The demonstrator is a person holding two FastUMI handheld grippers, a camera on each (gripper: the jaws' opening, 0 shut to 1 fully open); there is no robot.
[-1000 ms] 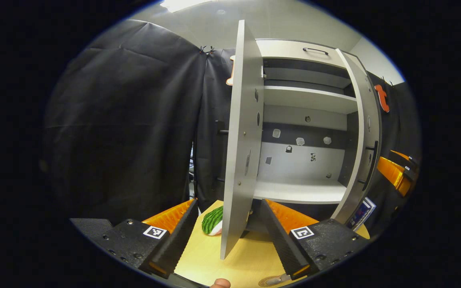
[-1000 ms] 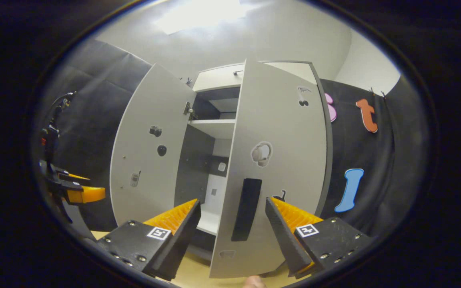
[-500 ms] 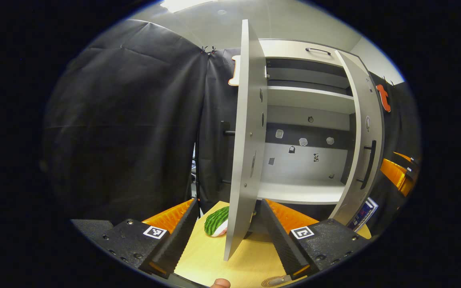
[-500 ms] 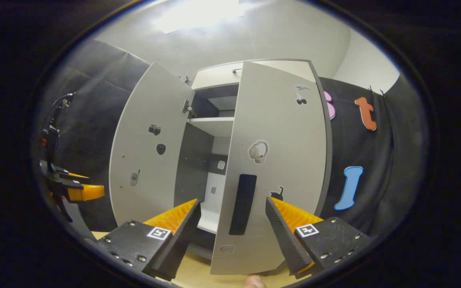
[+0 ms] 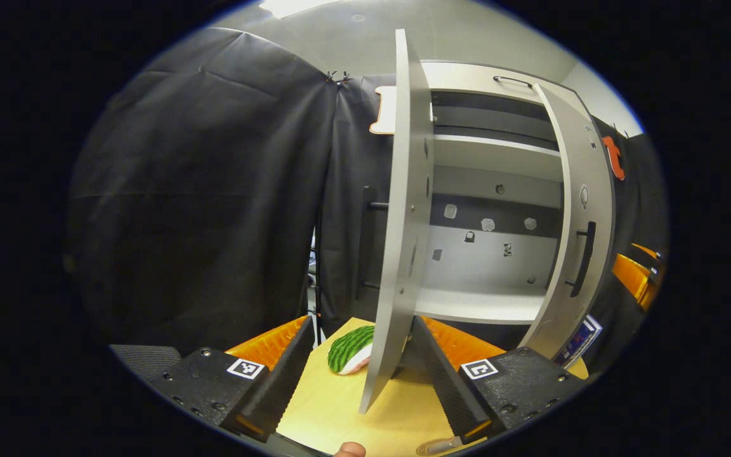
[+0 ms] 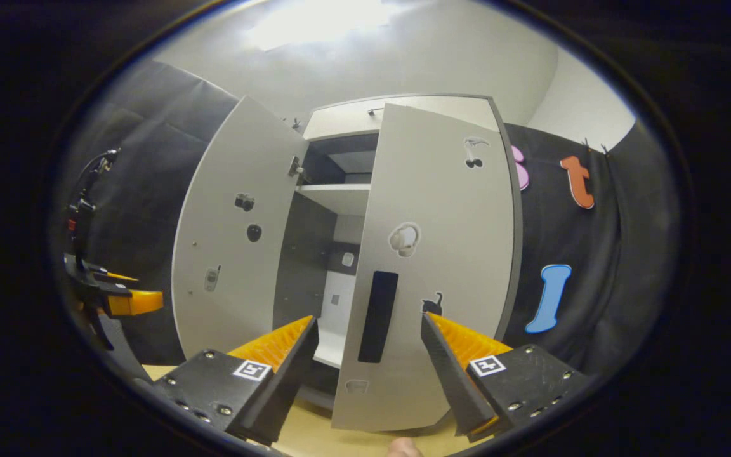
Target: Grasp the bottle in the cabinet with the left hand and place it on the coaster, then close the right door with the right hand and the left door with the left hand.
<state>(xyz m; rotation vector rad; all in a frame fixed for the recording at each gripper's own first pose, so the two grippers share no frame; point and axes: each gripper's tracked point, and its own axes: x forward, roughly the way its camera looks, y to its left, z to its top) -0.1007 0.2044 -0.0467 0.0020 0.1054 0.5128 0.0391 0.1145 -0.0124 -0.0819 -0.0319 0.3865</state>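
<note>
In the left gripper view, the left gripper (image 5: 359, 374) has its jaws spread wide, holding nothing, low over the yellow worktop (image 5: 340, 412). The left door (image 5: 403, 216) of the cabinet (image 5: 486, 304) stands edge-on straight ahead at 12 o'clock, its lower corner reaching down between the two fingers without clearly touching either. A green striped watermelon slice (image 5: 349, 349) lies on the worktop just beside the door's foot, at about 11 o'clock. At 1 o'clock the cabinet's inside shows bare shelves with small stickers on the back wall. The right door (image 5: 578, 222), with its dark handle (image 5: 584, 257), hangs partly swung in at 2 o'clock. At the bottom edge, about 5 o'clock, part of a round coaster (image 5: 432, 449) shows, with something small and blurred on it that I cannot make out as the bottle.

In the right gripper view, the right gripper (image 6: 368, 374) also has wide jaws gripping nothing, set on either side of the right door's lower part, near the handle at 12 o'clock; whether a finger touches the panel I cannot tell. The left door stands open at 10 o'clock, and the other gripper sits far off at 9 o'clock.
</note>
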